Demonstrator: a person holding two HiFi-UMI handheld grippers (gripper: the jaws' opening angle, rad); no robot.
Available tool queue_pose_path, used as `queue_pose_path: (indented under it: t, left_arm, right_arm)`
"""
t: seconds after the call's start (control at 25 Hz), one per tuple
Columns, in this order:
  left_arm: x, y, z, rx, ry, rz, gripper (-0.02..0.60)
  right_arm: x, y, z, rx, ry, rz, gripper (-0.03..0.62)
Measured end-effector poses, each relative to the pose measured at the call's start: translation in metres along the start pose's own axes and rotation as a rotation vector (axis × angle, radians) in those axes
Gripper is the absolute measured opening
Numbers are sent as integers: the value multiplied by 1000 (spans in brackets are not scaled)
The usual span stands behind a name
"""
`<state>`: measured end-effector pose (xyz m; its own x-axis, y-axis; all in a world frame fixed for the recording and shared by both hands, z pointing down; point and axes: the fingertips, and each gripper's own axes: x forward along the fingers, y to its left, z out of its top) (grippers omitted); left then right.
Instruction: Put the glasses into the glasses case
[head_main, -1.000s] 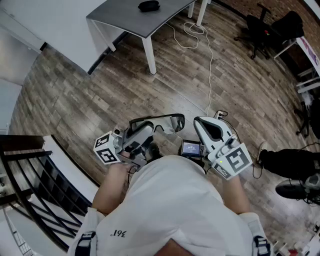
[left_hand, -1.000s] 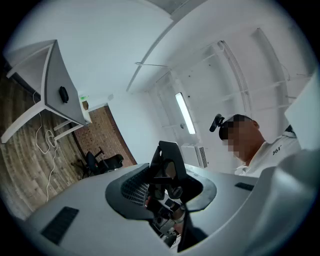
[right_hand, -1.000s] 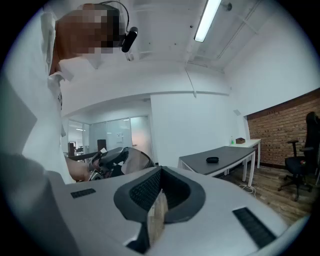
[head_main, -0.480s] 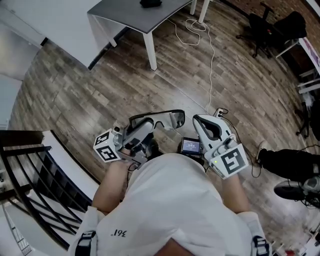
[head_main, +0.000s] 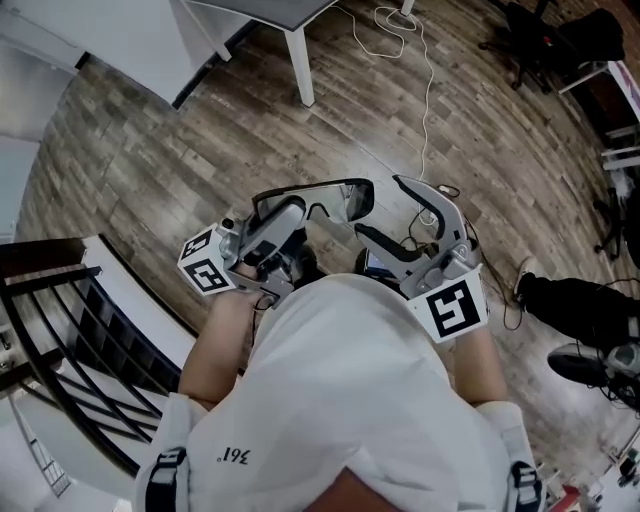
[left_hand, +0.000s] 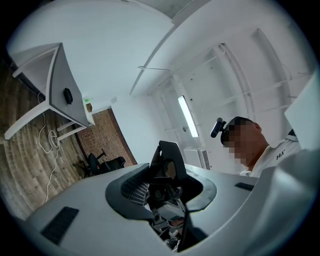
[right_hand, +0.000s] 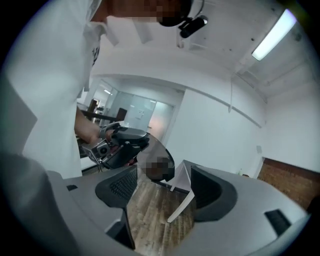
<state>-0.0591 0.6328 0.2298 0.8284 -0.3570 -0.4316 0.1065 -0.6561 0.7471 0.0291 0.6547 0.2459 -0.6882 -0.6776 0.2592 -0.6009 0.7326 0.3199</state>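
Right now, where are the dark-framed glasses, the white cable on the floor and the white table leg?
dark-framed glasses (head_main: 345, 202), head view, on the uncovered lens.
white cable (head_main: 429, 100), head view, on its straight run.
white table leg (head_main: 300, 67), head view, halfway down the leg.

Right gripper (head_main: 380, 207) rolled; fingers (head_main: 385, 248) opening from shut, glasses (head_main: 335, 200) lens now between.

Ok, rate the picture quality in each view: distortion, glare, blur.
Head view: sharp, evenly lit, floor planks bowed by the wide lens. Left gripper view: fisheye circle, black corners, ceiling light blown out. Right gripper view: same fisheye, glasses close and slightly soft.
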Motion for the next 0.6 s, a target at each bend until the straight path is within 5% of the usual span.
queue_pose_path:
  t: [0.24,0.6]
  left_arm:
    - [6,1,-14,-39,30,-29,146]
    - [1,7,-28,-118,77,-31,146]
  right_arm:
    - [8,13,-5,-181,72,160,378]
    - [18,26,-5,-168,100,229,352]
